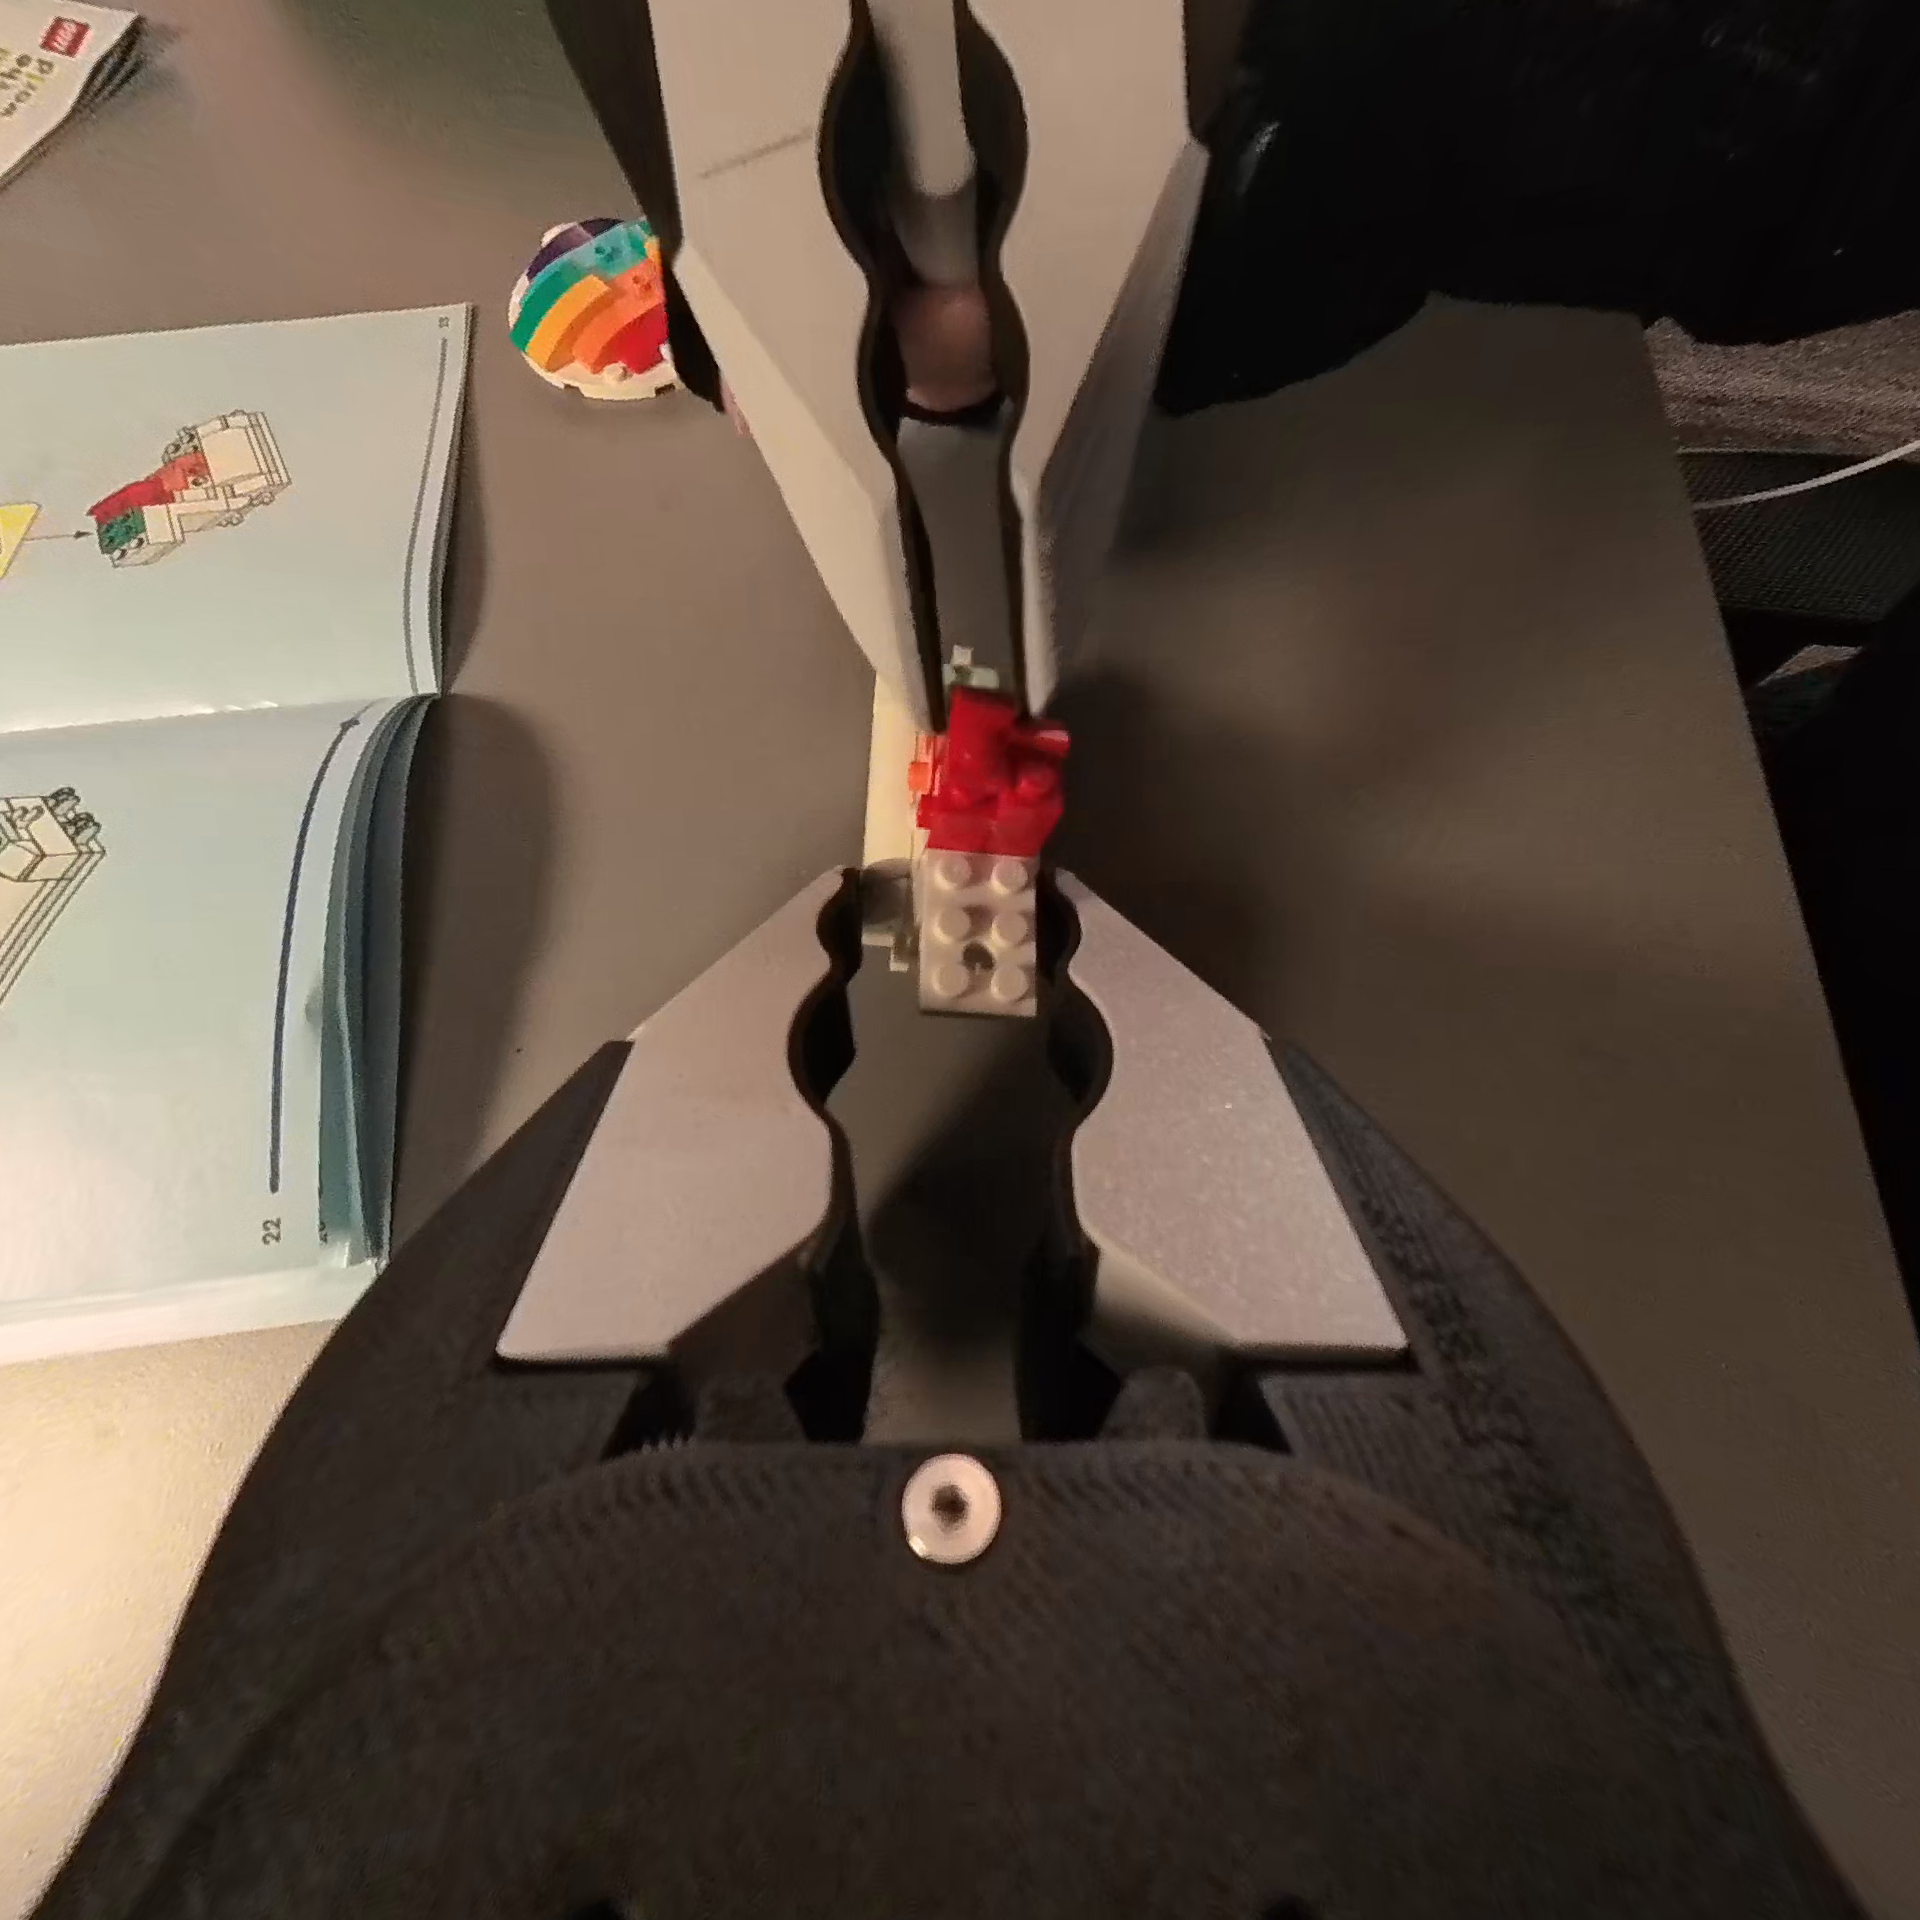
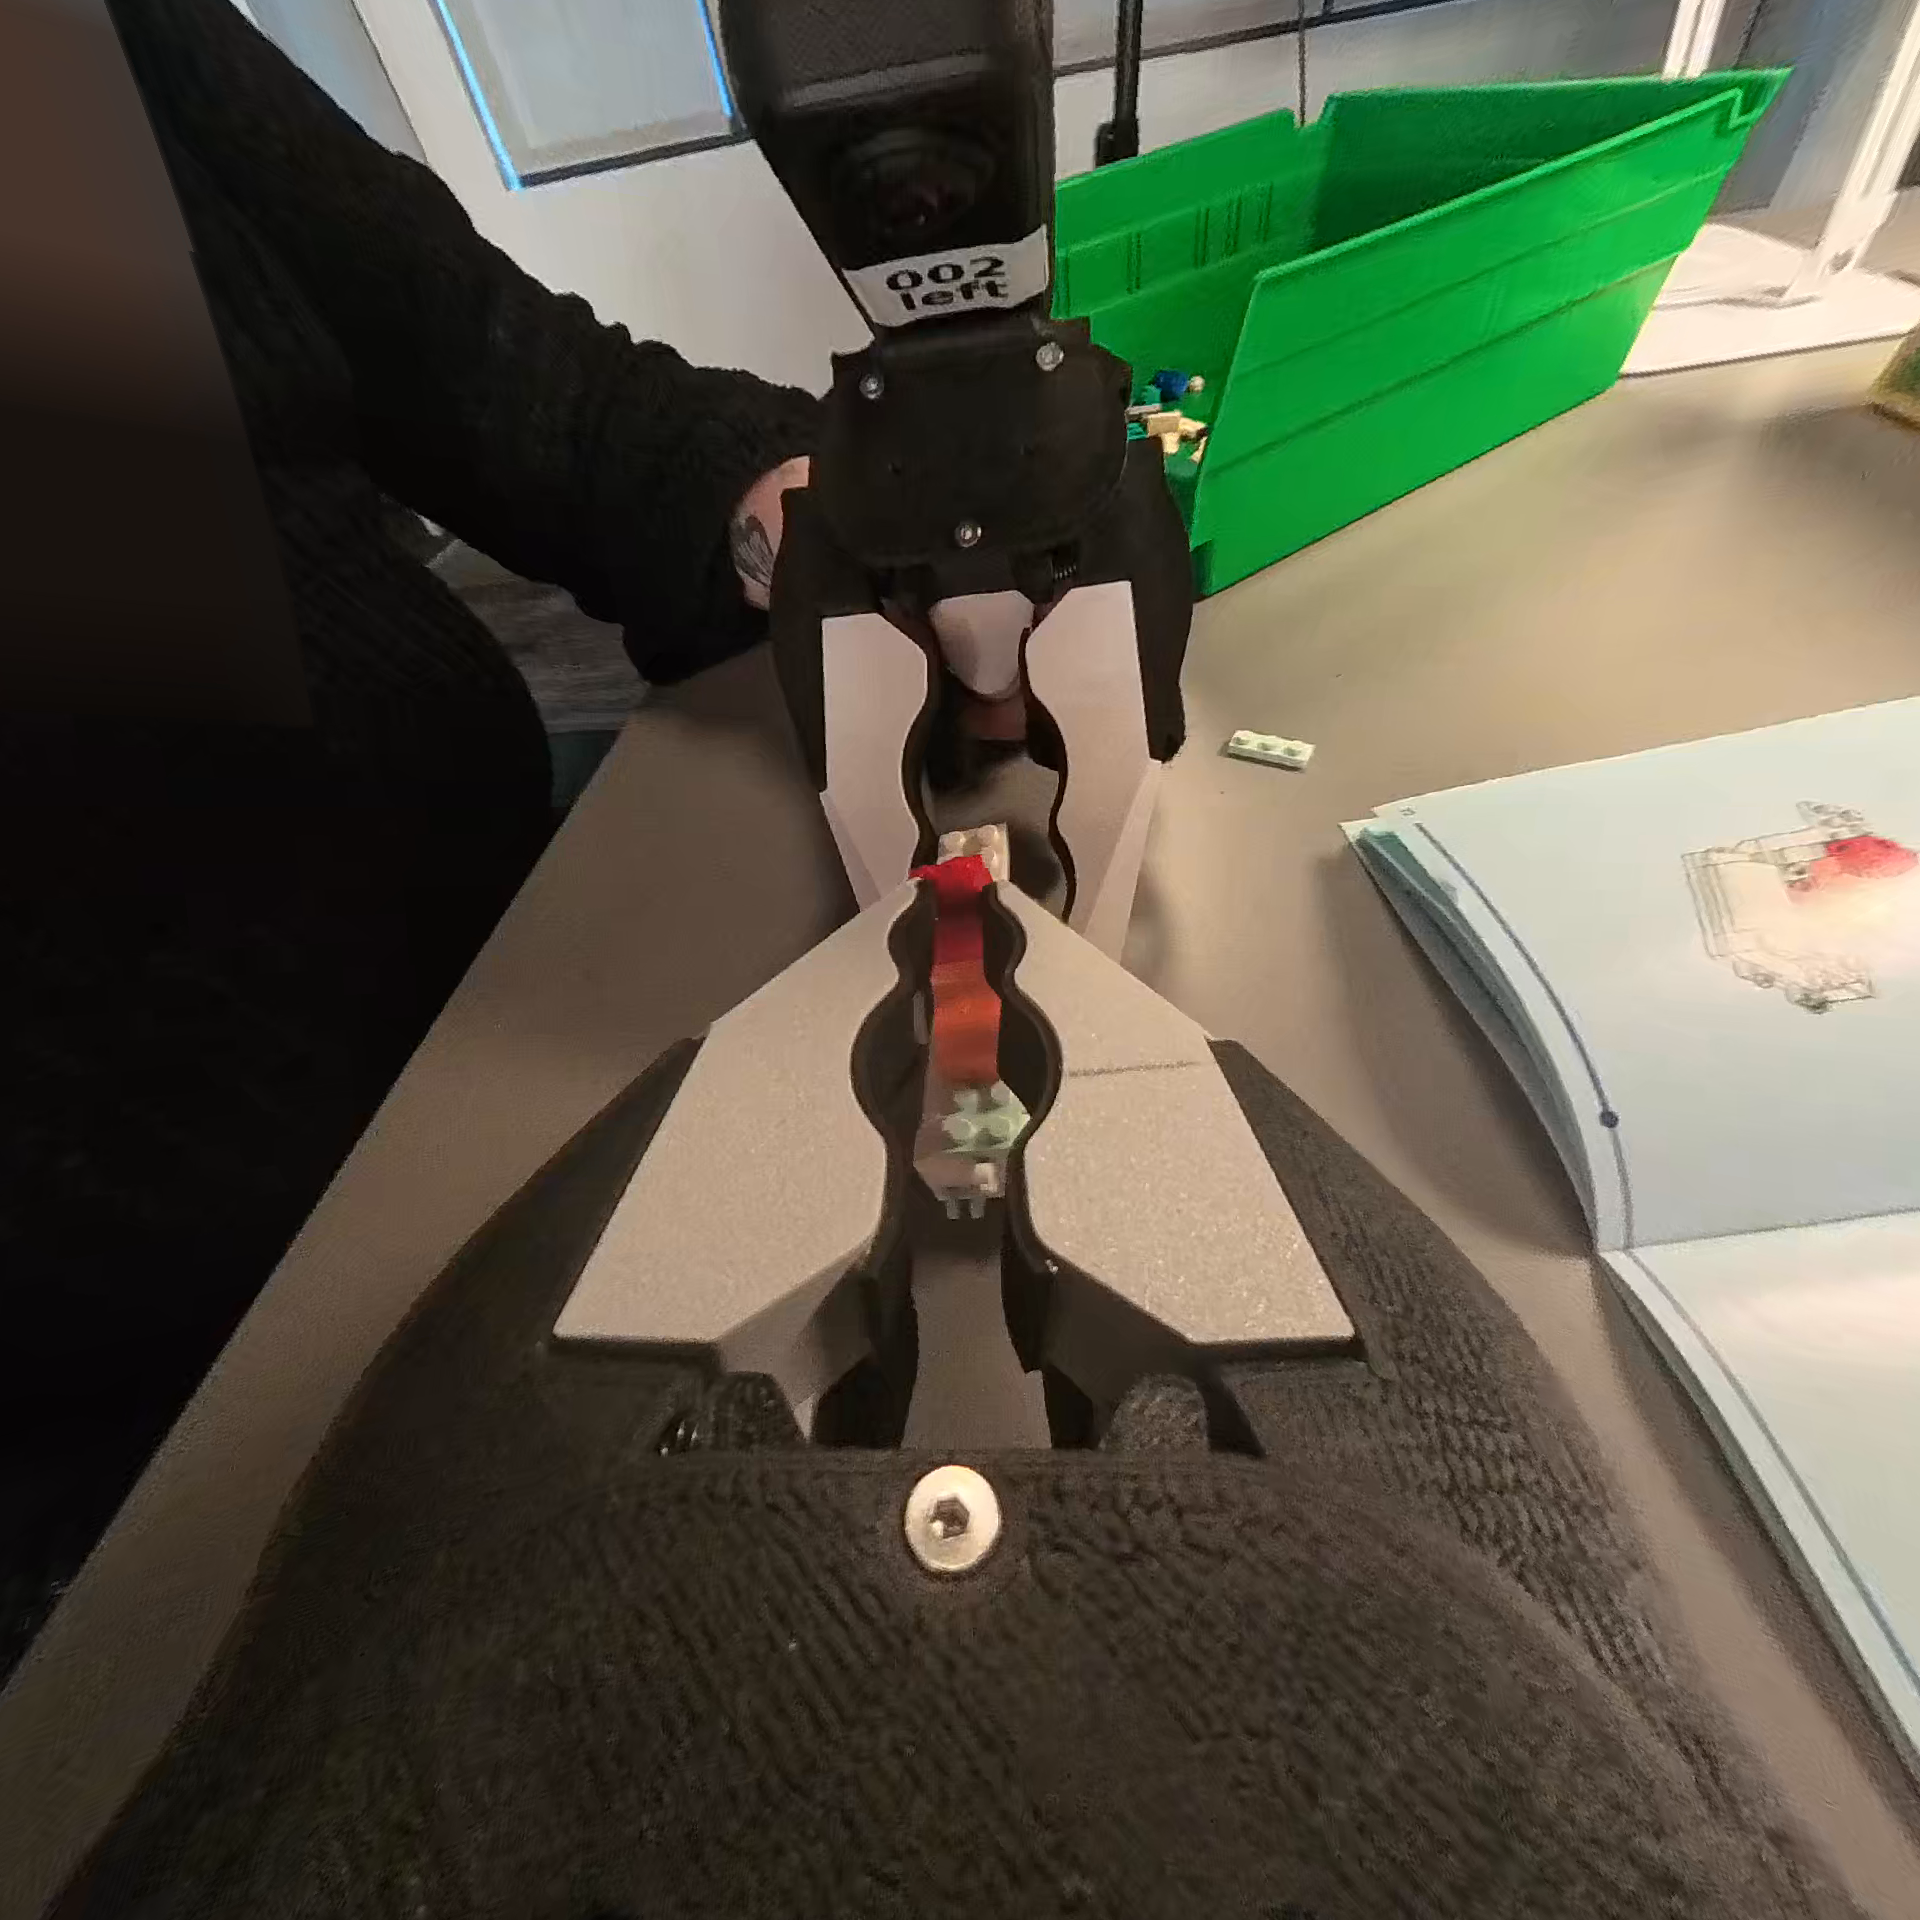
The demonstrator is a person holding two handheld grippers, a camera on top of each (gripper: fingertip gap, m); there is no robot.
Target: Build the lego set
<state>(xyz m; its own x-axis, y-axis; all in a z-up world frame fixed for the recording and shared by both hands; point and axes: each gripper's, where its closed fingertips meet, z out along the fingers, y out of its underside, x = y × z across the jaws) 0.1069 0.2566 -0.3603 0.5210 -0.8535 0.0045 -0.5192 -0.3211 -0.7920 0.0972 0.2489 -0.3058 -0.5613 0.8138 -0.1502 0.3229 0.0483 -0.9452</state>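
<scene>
From the left wrist view, the left gripper (image 1: 951,914) reaches toward a small Lego assembly (image 1: 982,862) held above the grey table (image 1: 1351,831). Its near end is a white plate (image 1: 980,940) with studs facing the camera; red bricks (image 1: 992,774) sit at the far end. The white plate lies against the right finger's tip, while the left finger stands a little off it, so I cannot tell whether this tool is truly clamping or only steadying. Opposite, the right gripper (image 1: 982,707) comes in from the far side and pinches the red end, seemingly so the two halves can be pressed together. An open instruction booklet (image 1: 208,727) lies to the left, and a round rainbow-coloured Lego piece (image 1: 592,312) rests beyond it.

From the right wrist view, the right gripper (image 2: 951,894) is closed on the assembly (image 2: 961,1039), which runs lengthwise between its fingers: red at the tips, orange in the middle, pale green and white studs nearer the camera. The left gripper (image 2: 997,883) faces it tip to tip, held by a person's hand (image 2: 764,540) in a dark sleeve; the white plate (image 2: 977,840) shows between its fingers. A green bin (image 2: 1455,312) with loose bricks stands behind, one stray white plate (image 2: 1270,748) lies on the table, and the booklet (image 2: 1714,1039) stays open at the right, likely for reference.
</scene>
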